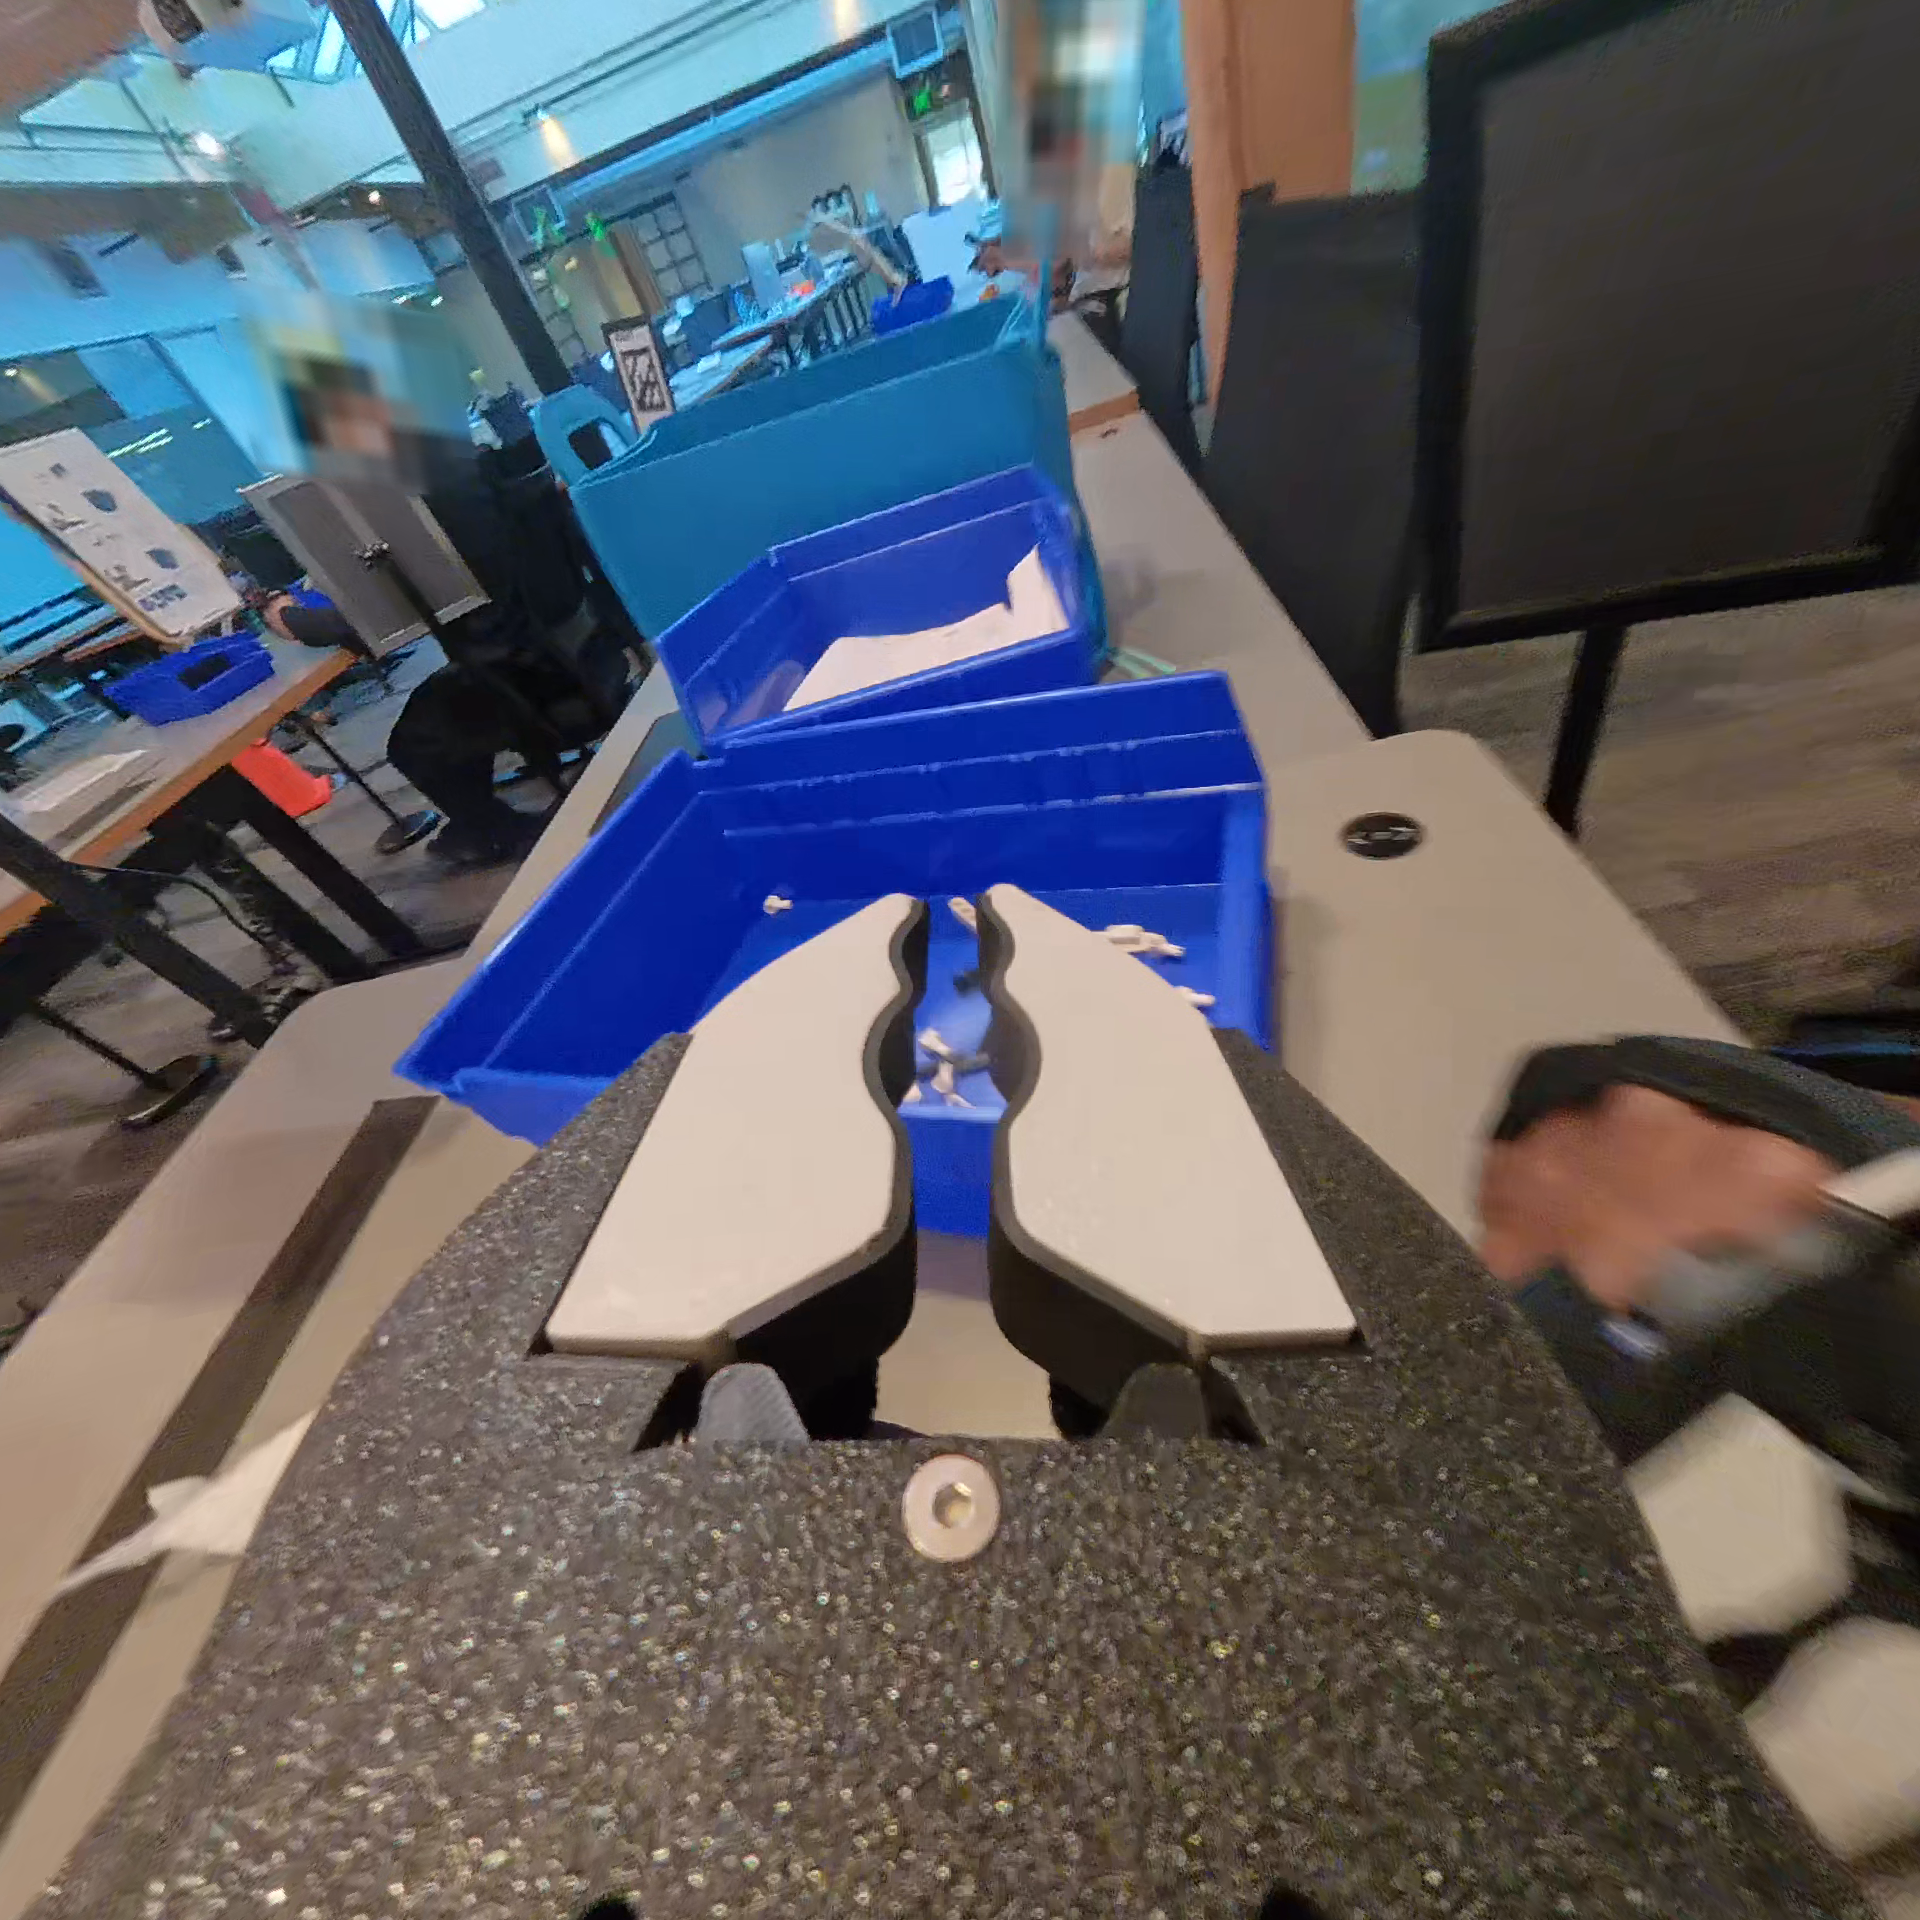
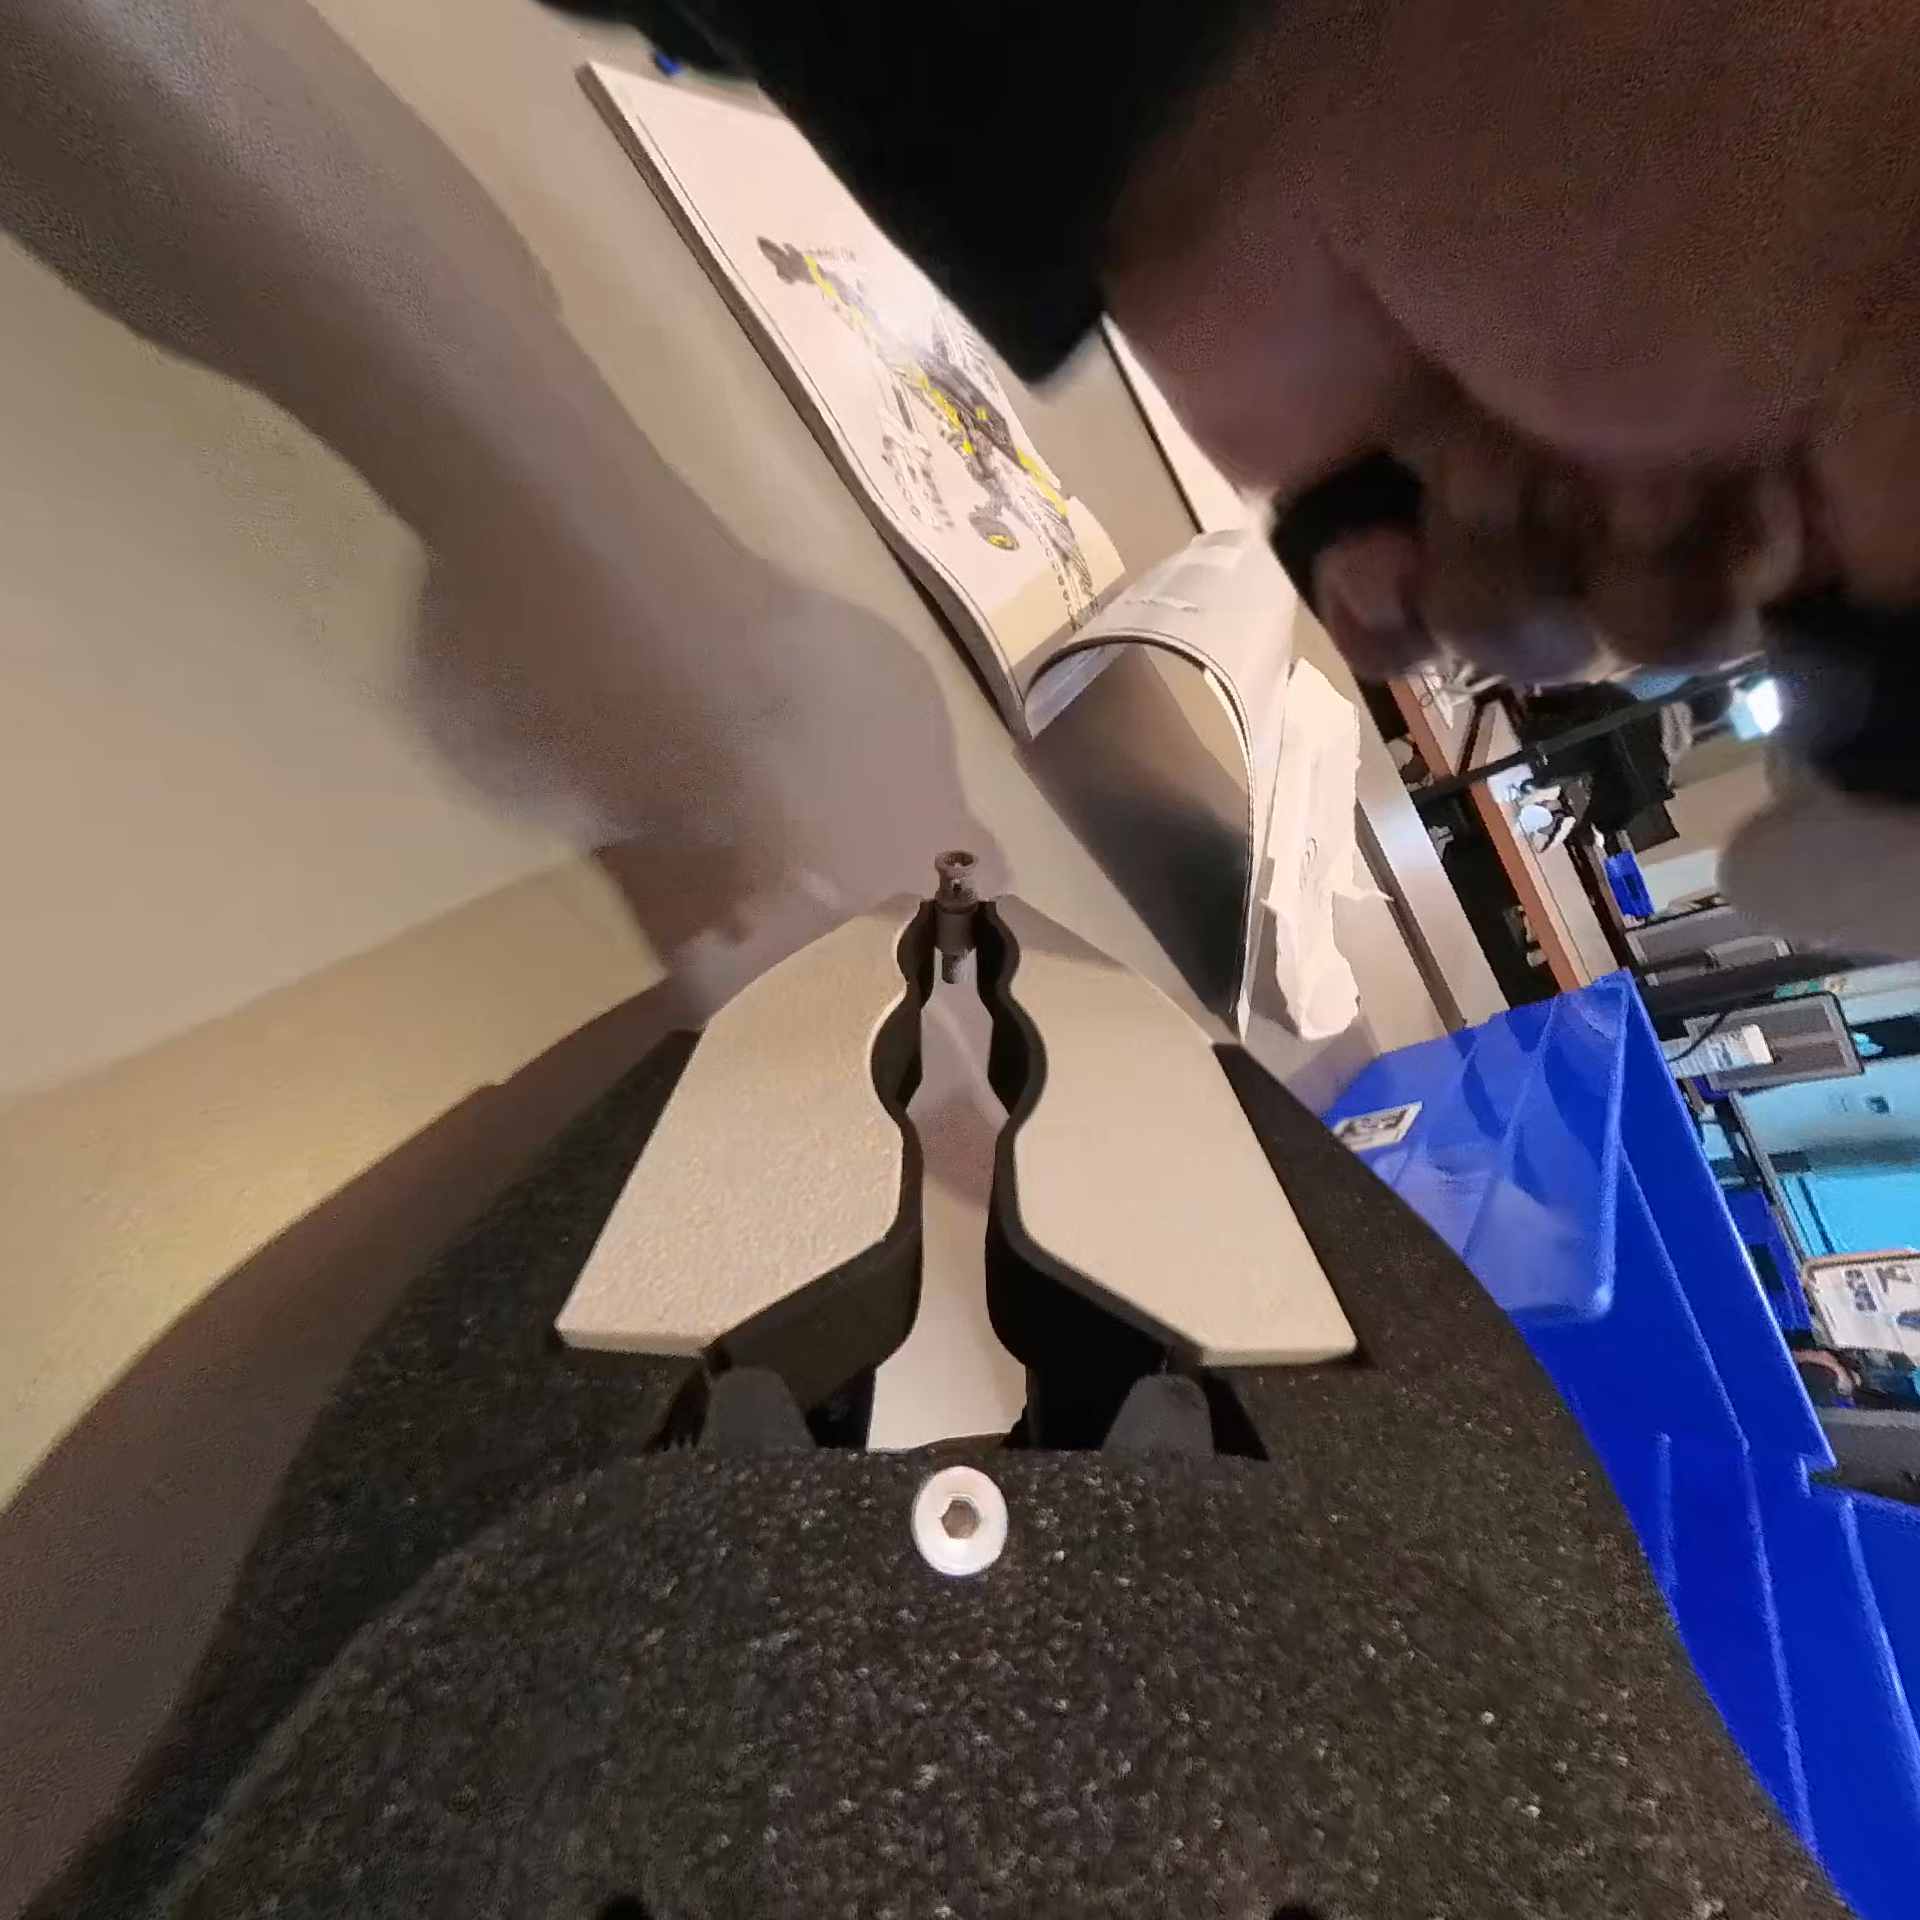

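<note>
- In the left wrist view we see our left claw (image 1: 951, 914) hanging over the near blue bin (image 1: 582, 966), its fingers a narrow slit apart with nothing between them.
- Through that slit and beside the fingers, small white pegs (image 1: 940, 1065) and a few dark ones lie scattered on the bin's floor.
- Behind it a second blue bin (image 1: 727, 665) holds white sheets, and behind that stands a larger teal tub (image 1: 831, 468); all three sit on the grey counter (image 1: 1455, 987).
- At the right edge of this view a blurred hand (image 1: 1621, 1205) grips the other tool.
- In the right wrist view our right claw (image 2: 953, 925) pinches a small dark pin (image 2: 952, 888) at the very fingertips; both pads press its shaft, and its flanged head stands out beyond them.
- The pin is held in the air above the pale counter (image 2: 208, 727).
- To the right of the claw an open booklet (image 2: 935, 416) with a printed drawing lies on the counter, one page curling up, and a crumpled white paper (image 2: 1314, 852) lies just beside it.
- Farther right we see the outer wall of a blue bin (image 2: 1558, 1195).
- A hand (image 2: 1558, 312), blurred, fills the upper right corner.
</note>
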`<state>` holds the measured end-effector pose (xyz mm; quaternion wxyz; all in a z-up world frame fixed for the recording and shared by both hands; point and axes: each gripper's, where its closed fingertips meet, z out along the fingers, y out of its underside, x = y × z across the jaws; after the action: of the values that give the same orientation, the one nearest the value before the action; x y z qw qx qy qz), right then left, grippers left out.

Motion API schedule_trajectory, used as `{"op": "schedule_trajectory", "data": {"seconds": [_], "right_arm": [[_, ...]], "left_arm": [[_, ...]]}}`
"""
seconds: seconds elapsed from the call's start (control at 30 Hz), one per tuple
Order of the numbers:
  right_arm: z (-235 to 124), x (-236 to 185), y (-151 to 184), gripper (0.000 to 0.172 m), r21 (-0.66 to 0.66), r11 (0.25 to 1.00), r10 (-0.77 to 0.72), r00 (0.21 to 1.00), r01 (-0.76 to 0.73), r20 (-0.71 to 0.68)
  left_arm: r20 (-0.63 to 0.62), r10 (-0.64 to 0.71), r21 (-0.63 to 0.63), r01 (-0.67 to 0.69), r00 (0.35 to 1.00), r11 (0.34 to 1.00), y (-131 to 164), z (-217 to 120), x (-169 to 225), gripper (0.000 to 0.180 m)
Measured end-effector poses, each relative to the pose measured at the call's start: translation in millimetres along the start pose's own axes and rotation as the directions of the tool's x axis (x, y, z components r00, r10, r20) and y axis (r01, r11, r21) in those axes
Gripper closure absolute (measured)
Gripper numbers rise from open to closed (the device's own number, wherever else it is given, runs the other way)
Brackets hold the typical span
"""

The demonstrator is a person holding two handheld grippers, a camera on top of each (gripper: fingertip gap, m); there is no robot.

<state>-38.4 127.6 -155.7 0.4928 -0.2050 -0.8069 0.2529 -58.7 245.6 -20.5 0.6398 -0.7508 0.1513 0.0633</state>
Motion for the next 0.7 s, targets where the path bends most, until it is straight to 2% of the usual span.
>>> {"op": "schedule_trajectory", "data": {"seconds": [0.1, 0.2, 0.33, 0.43, 0.5, 0.6, 0.7], "right_arm": [[-11.1, 0.8, 5.2, 0.164, -0.004, 0.999, 0.05, 0.999, -0.05, -0.005], [-21.3, 1.5, 9.7, 0.164, 0.021, 0.99, 0.142, 0.99, -0.143, 0.018], [-32.4, 7.7, 8.6, 0.164, 0.085, 0.934, 0.338, 0.934, -0.348, 0.112], [-36.5, 14.2, 2.0, 0.164, 0.131, 0.867, 0.453, 0.87, -0.48, 0.193], [-35.3, 14.6, -4.2, 0.164, 0.145, 0.837, 0.488, 0.839, -0.528, 0.24], [-30.9, 12.5, -18.4, 0.164, 0.175, 0.798, 0.512, 0.802, -0.577, 0.307], [-28.8, 13.9, -36.8, 0.164, 0.206, 0.696, 0.57, 0.704, -0.688, 0.424]], "left_arm": [[-0.006, -0.029, -0.116, 0.028, 1.0, 0.993, 18.6, 42.7, -8.7, 0.151], [0.012, -0.074, -0.149, 0.075, 0.997, 0.986, 32.1, 48.3, -9.4, 0.142], [-0.001, -0.062, -0.08, 0.062, 0.998, 0.995, 33.2, 6.1, 5.6, 0.143], [-0.089, -0.058, -0.071, 0.051, 0.994, 0.996, 50.8, -37.0, 35.5, 0.15], [-0.144, -0.071, -0.091, 0.058, 0.987, 0.994, 69.0, -61.7, 56.4, 0.152], [-0.141, -0.058, -0.146, 0.037, 0.988, 0.989, 95.3, -88.1, 71.4, 0.157], [-0.138, -0.069, -0.168, 0.045, 0.988, 0.985, 106.7, -105.2, 77.8, 0.166]]}}
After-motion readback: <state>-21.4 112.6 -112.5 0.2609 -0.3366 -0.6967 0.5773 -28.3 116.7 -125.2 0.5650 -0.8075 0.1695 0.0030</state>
